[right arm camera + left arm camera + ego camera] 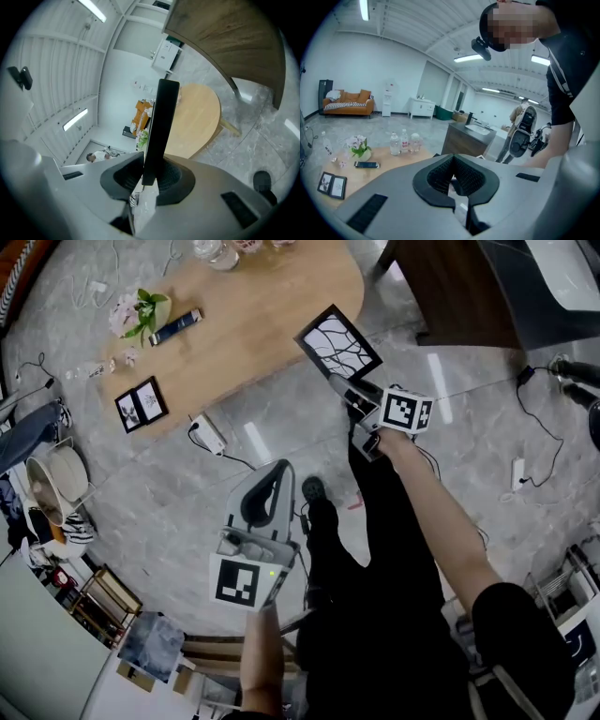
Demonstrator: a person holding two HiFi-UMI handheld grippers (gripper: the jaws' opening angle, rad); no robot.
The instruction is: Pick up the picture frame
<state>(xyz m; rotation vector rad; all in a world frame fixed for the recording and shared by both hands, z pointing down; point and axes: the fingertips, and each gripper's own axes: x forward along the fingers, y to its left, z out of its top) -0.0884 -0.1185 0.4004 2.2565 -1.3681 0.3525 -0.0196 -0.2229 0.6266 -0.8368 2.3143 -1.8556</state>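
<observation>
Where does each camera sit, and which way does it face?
Head view: on the person's head, facing steeply down at table, floor; shows arms, legs, left tongs, right tongs.
Left gripper view: on left tongs, facing across the room; torso at right.
Right gripper view: on right tongs, facing along the clamped picture frame.
Shared: all three show the table.

**A:** What is the table (262, 306) made of?

**B:** Pale wood, smooth and matt. The cabinet (450, 296) is a darker wood with a visible grain.

**A:** And the floor (187, 479)?

**B:** Grey, marbled and polished. It reflects the ceiling lights.

**A:** The picture frame (339, 345)?

**B:** A black moulding, satin rather than shiny.

**A:** The tools?

**B:** The left gripper (278, 468) and right gripper (339, 385) have smooth grey matt plastic shells. Their pads (171, 180) are black, ribbed and look like rubber.
</observation>
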